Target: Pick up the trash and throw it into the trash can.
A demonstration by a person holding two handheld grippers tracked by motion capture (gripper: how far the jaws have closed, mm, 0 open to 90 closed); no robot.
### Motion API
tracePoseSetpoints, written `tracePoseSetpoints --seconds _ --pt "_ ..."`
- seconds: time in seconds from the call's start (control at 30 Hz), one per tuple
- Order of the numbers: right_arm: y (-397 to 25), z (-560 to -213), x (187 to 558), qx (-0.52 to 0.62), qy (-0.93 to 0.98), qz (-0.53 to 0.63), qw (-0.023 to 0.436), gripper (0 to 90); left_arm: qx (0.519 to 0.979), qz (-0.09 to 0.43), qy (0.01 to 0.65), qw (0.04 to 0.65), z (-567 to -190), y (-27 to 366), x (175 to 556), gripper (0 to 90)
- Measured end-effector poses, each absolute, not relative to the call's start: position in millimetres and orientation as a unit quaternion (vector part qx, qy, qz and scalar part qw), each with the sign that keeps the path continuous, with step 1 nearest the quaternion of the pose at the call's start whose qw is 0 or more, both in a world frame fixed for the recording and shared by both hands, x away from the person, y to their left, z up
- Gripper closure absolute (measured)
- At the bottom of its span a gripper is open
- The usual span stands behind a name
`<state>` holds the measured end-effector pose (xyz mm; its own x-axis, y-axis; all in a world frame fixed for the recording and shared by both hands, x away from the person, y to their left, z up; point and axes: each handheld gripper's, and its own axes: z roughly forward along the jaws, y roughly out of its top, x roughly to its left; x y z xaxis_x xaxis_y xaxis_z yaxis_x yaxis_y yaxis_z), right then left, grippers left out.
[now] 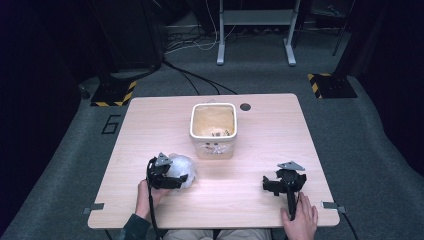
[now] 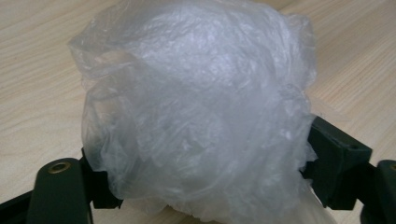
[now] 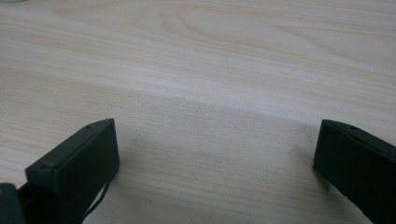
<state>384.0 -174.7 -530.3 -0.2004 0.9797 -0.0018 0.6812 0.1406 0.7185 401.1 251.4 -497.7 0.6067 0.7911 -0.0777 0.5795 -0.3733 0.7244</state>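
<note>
- While we are squeezing the bag (image 2: 196, 112) between the left gripper's (image 1: 165, 175) jaws, we are judging the main risk to be slippage: thin crumpled plastic is compressing easily, so a lift could be pulling out a loose fold while the rest is sagging or dropping.
- We are seeing the bag bulging over and past both jaws in the left gripper view, touching them on each side, with most of its bulk sitting ahead of and above the jaw tips; the table (image 2: 28, 70) is lying right under it.
- We are keeping the right gripper (image 1: 283, 183) resting low on the table near the front edge, its jaws standing wide apart around bare wood in the right gripper view, well apart from the bag.
- Farther out, the bin (image 1: 213, 129) is standing mid-table, beyond and to the right of the bag, with some scraps inside.
- We are guessing the bag is meant for the bin; if so, a trailing fold could be catching the rim or tipping the light bin.
</note>
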Motion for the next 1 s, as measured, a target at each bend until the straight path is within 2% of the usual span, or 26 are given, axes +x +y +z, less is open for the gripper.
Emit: tracePoseSetpoints --seconds 0.47,1.0 --pt "-175 -530 384 0.582 0.713 0.302 0.247 0.0 0.803 0.166 0.420 0.389 -487 259 395 29.9" --pt "-175 -530 384 0.582 0.714 0.302 0.247 0.0 0.785 0.188 0.424 0.411 -467 274 391 30.2"
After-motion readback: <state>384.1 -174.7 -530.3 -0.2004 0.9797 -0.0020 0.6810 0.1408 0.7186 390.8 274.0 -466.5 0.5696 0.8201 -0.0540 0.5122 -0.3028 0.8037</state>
